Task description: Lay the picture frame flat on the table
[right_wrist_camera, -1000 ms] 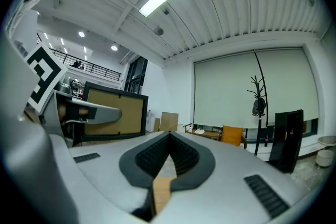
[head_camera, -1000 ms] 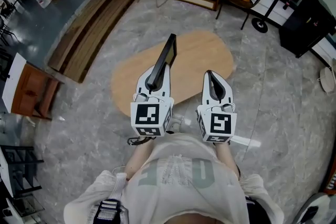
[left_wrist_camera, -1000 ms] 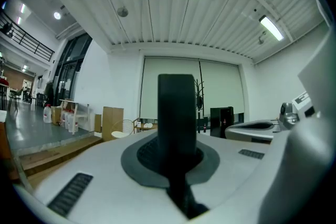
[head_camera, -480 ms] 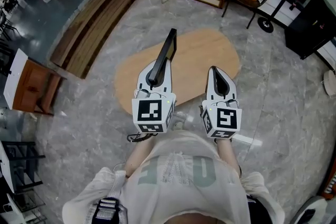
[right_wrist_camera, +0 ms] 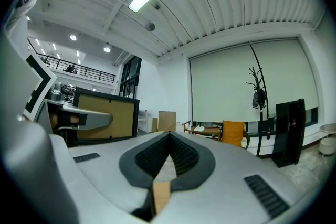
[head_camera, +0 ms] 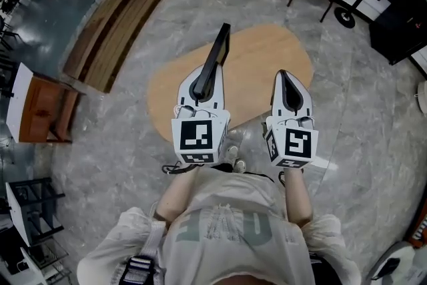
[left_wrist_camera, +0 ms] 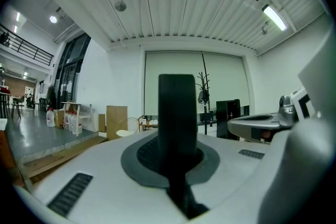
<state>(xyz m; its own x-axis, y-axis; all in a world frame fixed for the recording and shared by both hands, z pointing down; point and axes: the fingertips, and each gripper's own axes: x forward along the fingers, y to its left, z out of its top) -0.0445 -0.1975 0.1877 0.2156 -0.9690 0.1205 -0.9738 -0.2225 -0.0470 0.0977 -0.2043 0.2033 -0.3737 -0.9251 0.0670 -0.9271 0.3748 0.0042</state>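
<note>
Picture frame [head_camera: 219, 53] clamped edge-on in left gripper [head_camera: 204, 79], projecting beyond its tips

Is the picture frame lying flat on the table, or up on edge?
On edge, not flat: the picture frame stands upright between the left gripper's shut jaws, above the table.

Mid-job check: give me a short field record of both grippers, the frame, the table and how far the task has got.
left gripper: shut on the frame, gripping its near end
right gripper: shut, nothing held, beside the left one
frame: black, held on edge, reaching out over the table
table: oval, wooden, top bare where visible
frame contact with table: cannot tell
task stage: frame not yet laid flat
</note>
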